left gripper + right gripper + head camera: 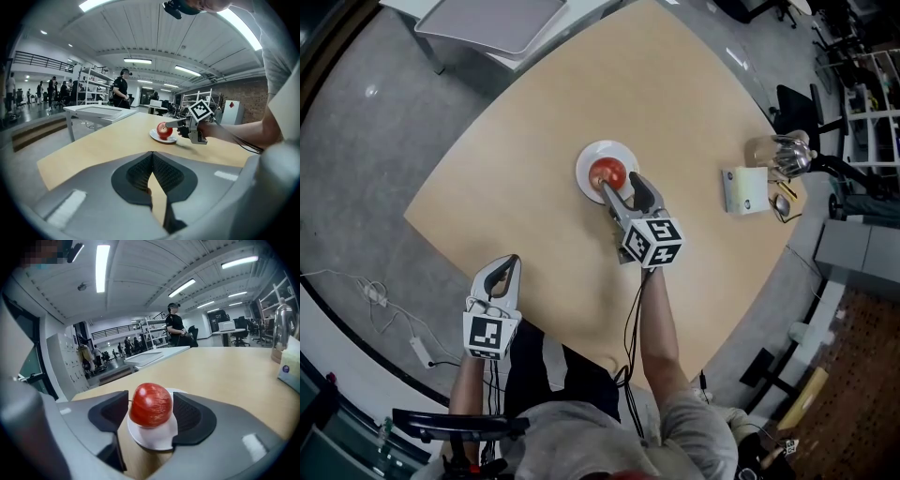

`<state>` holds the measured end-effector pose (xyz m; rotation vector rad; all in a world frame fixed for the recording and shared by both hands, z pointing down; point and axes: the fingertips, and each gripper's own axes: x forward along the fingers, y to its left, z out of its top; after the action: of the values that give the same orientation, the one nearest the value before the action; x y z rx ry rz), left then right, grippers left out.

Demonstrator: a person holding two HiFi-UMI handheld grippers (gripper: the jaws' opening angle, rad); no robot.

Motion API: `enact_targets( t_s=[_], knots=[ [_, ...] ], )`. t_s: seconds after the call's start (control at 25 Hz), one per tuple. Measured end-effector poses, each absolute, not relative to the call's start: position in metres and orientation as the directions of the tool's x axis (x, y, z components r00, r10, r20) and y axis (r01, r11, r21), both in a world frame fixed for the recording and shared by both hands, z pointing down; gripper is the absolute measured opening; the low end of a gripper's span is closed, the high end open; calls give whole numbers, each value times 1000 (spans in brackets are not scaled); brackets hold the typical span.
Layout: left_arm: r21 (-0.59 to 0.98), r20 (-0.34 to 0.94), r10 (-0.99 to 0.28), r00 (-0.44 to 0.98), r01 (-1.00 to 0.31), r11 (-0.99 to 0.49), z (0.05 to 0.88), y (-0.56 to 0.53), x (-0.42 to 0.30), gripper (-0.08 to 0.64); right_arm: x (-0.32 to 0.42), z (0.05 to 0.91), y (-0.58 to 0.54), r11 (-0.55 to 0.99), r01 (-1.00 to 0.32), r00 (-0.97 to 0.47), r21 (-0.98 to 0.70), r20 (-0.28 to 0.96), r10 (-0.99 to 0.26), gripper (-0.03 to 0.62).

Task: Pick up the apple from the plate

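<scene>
Apple [151, 405] observed upright on small white plate [592, 154], near the middle of the wooden counter [516, 197]. Right gripper [619, 180] is brought in low and tilted slightly downward, so that its two jaws are set either side of the apple; this placement is judged to be the line-up for a side grasp. Right jaws are spread wide, with the apple between the dark pads and close to both. No squeeze is evident, so the fruit is judged not yet gripped and is borne by the plate alone. Left gripper [511, 261] is kept back at the near counter edge, well apart from the plate, presumably out of the way. Its jaws are closed together at the tips, with nothing held
</scene>
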<state>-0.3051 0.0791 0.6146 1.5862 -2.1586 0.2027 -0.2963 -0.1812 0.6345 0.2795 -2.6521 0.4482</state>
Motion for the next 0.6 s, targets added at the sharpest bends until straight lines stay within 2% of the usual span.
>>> enact_targets(
  t_s=[0.6],
  knots=[
    [176,487,-841,-236,-917,359,621,86,-304,20,-302,641,-180,926,-241,-887,-291,453,-89,299]
  ],
)
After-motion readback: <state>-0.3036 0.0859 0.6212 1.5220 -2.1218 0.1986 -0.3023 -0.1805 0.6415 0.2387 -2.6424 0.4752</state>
